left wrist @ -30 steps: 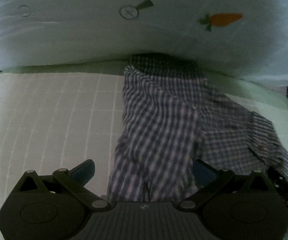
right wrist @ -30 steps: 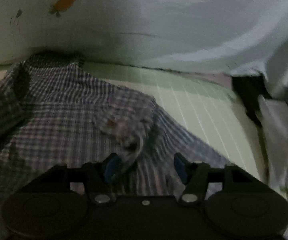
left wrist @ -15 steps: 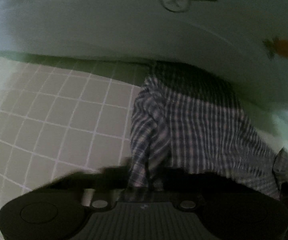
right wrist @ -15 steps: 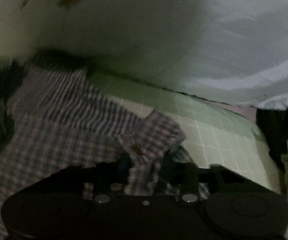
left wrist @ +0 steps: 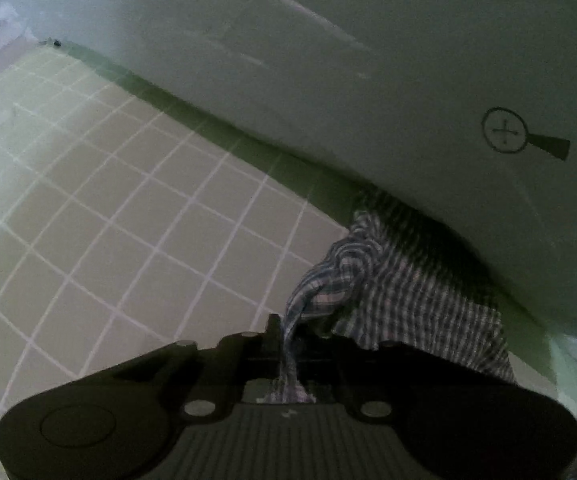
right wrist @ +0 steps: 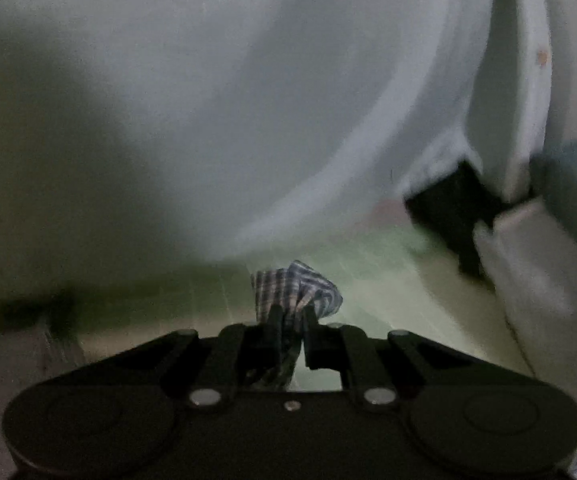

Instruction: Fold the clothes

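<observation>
Checked shirt [left wrist: 408, 296] bunched, pinched by left tongs [left wrist: 288, 344] and right tongs [right wrist: 290, 328].

left gripper [left wrist: 290, 338]: jaws closed, pinching checked shirt [left wrist: 408, 300] fabric | right gripper [right wrist: 290, 320]: jaws closed, a bunch of the same cloth clamped between them

The checked garment [left wrist: 408, 292] lies on the gridded mat [left wrist: 128, 220], its far end against the wall [left wrist: 368, 80] behind.
</observation>
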{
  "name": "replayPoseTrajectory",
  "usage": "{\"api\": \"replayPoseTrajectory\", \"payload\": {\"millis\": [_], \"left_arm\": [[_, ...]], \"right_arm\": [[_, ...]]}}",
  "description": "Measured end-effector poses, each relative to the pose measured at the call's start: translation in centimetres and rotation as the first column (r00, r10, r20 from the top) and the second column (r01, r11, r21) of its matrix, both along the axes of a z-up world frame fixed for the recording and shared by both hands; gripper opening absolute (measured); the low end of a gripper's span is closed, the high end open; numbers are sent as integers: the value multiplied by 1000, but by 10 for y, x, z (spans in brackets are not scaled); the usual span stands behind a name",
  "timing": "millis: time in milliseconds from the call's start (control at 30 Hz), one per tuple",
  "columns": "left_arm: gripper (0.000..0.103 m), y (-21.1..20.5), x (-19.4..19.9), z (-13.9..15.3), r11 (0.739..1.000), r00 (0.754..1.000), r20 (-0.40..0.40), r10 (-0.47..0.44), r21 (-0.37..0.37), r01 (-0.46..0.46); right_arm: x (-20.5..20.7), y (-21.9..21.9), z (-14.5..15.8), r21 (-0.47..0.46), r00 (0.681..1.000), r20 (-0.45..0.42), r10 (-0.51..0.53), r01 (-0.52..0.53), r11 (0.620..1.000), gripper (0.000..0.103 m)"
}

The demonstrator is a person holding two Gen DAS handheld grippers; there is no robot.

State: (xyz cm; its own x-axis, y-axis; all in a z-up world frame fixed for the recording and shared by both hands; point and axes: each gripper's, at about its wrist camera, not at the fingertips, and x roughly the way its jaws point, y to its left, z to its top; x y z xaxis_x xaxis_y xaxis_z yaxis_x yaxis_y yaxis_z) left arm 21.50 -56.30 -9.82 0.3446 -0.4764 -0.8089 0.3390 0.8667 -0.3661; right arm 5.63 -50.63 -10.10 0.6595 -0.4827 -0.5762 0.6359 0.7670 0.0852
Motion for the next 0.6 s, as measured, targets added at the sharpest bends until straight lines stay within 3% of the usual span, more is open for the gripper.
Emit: {"api": "replayPoseTrajectory", "payload": {"millis": [67, 100, 200, 300, 400, 467, 600], "left_arm": [[48, 1, -3, 9, 1000, 999, 33, -15, -20, 15], [53, 2, -4, 14, 999, 999, 50, -22, -31, 23], [57, -1, -5, 25, 997, 995, 80, -61, -50, 65], [57, -16, -2, 21, 992, 989, 77, -127, -4, 128], [52, -24, 2, 15, 991, 989, 58, -136, 14, 136], [11, -26, 5, 11, 991, 990, 43, -132, 19, 131], [6, -32, 10, 4, 992, 992, 19, -124, 29, 124]], "right_arm": [[-2, -12, -11, 44, 999, -41, -18, 20, 999, 21], [-3, -15, -15, 64, 998, -59, -28, 32, 997, 30], [-4, -17, -19, 60, 995, -84, -49, 54, 997, 47], [4, -21, -24, 82, 994, -100, -37, 46, 996, 62], [13, -25, -29, 111, 993, -116, -21, 34, 993, 69], [20, -28, -32, 129, 990, -139, -4, 22, 991, 71], [34, -35, -40, 166, 983, -183, 32, -1, 986, 72]]}}
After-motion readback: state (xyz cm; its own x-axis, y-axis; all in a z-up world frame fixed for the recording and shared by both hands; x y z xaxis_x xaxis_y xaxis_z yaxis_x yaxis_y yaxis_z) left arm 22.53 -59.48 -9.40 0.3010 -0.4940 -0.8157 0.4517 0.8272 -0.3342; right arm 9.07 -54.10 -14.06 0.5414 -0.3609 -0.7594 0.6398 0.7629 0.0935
